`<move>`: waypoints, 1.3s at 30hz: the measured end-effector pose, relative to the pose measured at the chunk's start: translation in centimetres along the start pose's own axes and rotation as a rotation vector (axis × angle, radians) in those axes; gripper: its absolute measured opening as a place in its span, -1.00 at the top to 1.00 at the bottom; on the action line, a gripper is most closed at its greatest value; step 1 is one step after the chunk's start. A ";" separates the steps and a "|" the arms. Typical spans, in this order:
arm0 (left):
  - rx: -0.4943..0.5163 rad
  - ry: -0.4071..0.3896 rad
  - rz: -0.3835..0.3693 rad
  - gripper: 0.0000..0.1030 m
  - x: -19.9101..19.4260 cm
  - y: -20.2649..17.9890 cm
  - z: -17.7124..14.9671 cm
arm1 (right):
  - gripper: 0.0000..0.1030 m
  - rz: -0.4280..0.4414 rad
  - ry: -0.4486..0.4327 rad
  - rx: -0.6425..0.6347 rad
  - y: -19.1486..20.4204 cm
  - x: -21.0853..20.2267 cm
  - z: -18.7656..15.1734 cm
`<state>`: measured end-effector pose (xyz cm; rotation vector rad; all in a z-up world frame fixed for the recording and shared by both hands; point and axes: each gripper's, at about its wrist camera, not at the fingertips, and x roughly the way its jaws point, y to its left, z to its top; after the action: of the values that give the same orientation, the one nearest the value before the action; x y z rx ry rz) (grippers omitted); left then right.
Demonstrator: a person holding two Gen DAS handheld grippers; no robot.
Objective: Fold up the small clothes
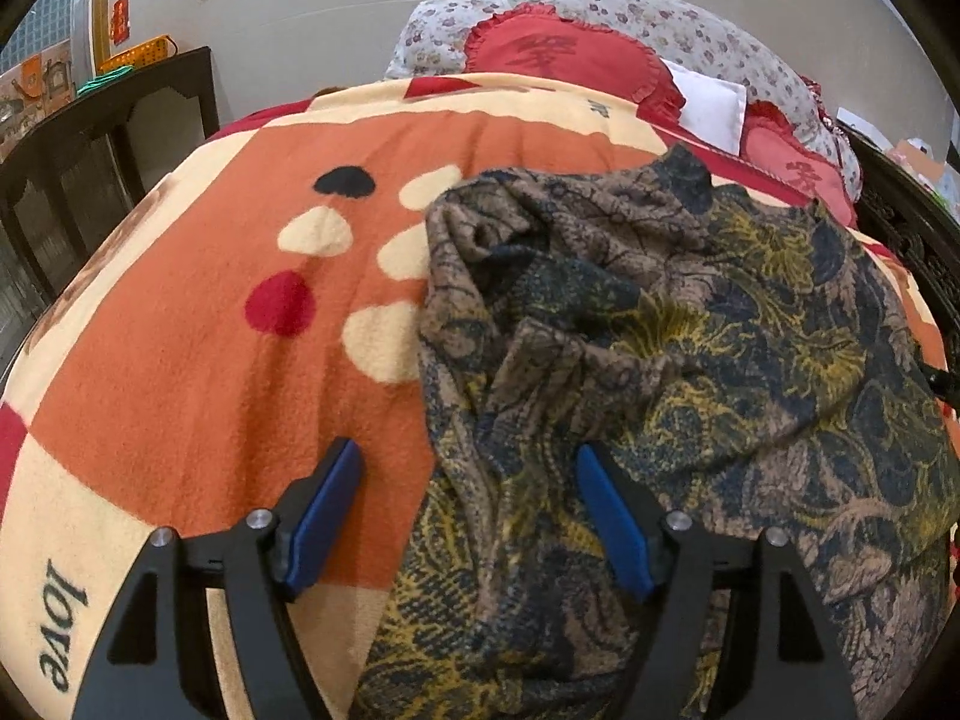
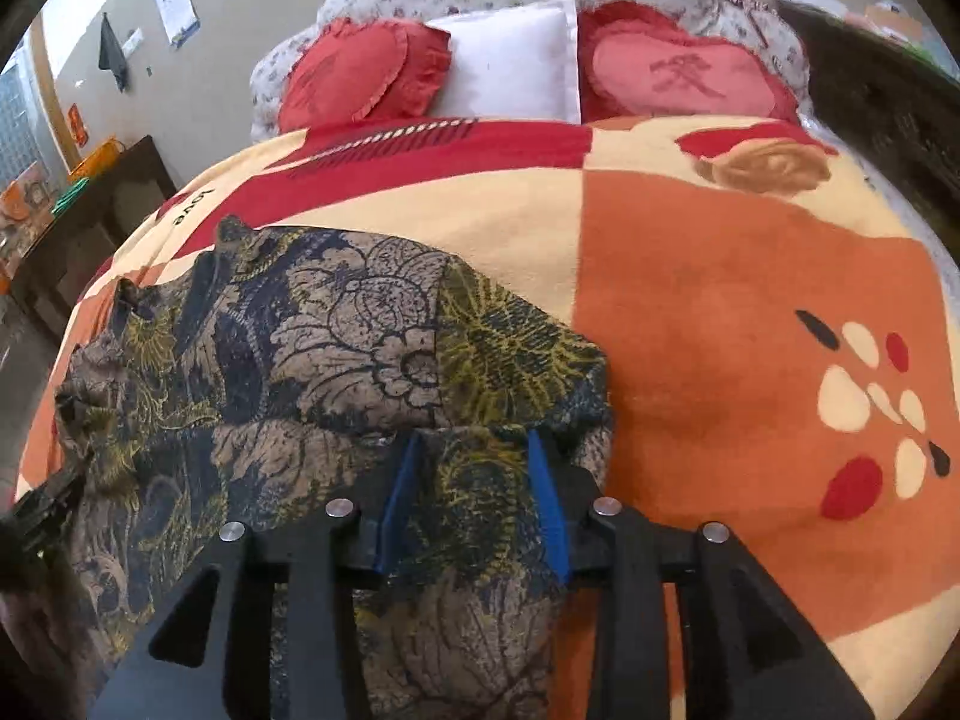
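A brown, navy and yellow floral garment point(image 1: 660, 330) lies crumpled and partly folded on an orange, cream and red blanket point(image 1: 210, 360). My left gripper point(image 1: 465, 447) stands wide open over the garment's left edge. Its left finger is above bare blanket, its right finger above the cloth, and nothing is pinched. In the right wrist view the garment point(image 2: 330, 348) has a folded edge running across it. My right gripper point(image 2: 474, 441) sits at the garment's near right corner, jaws partly apart. Cloth lies between the blue pads point(image 2: 543, 468), which do not press on it.
Two red heart cushions point(image 2: 366, 78) and a white pillow point(image 2: 516, 66) lie at the head of the bed against floral bedding. A dark wooden cabinet point(image 1: 90, 150) stands left of the bed and a dark carved frame point(image 2: 876, 96) on the right. Bare blanket point(image 2: 720, 330) stretches right of the garment.
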<state>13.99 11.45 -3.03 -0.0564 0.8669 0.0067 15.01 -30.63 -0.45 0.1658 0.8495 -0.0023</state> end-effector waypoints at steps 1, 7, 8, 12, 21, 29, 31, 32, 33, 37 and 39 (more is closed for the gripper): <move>-0.001 -0.001 -0.001 -0.53 0.0 0.0 0.0 | 0.31 0.009 -0.005 0.028 -0.2 -0.6 0.0; 0.004 -0.001 0.008 -0.53 0.0 -0.1 0.0 | 0.53 0.073 -0.079 -0.063 4.8 -5.2 0.9; 0.004 -0.001 0.009 -0.53 0.0 -0.1 0.0 | 0.53 0.065 -0.058 -0.120 6.3 -4.6 0.7; 0.008 -0.001 0.013 -0.55 0.0 -0.2 0.0 | 0.54 -0.027 0.077 -0.111 6.7 0.8 -1.0; 0.005 0.000 0.014 -0.56 0.1 0.0 0.0 | 0.55 -0.062 -0.044 -0.013 5.6 -7.4 -2.8; 0.010 0.001 0.026 -0.59 0.1 0.1 0.1 | 0.55 -0.057 0.009 -0.081 5.4 -4.4 -9.7; 0.009 0.001 0.028 -0.60 0.1 0.0 0.1 | 0.55 -0.042 0.010 -0.064 5.1 -4.4 -9.5; 0.009 0.001 0.027 -0.60 0.1 0.1 0.1 | 0.55 -0.036 0.004 -0.062 5.1 -4.4 -9.6; 0.008 0.002 0.027 -0.60 0.1 0.1 0.1 | 0.55 -0.035 0.001 -0.062 5.1 -4.4 -9.6; 0.011 0.002 0.037 -0.63 0.2 0.0 0.1 | 0.55 -0.066 -0.004 -0.086 5.7 -4.7 -9.6; 0.011 0.002 0.043 -0.64 0.2 -0.1 0.1 | 0.54 -0.110 0.002 -0.104 6.5 -5.0 -9.3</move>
<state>14.22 11.34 -3.10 -0.0272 0.8699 0.0426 5.18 -23.17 -1.82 0.0211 0.8576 -0.0606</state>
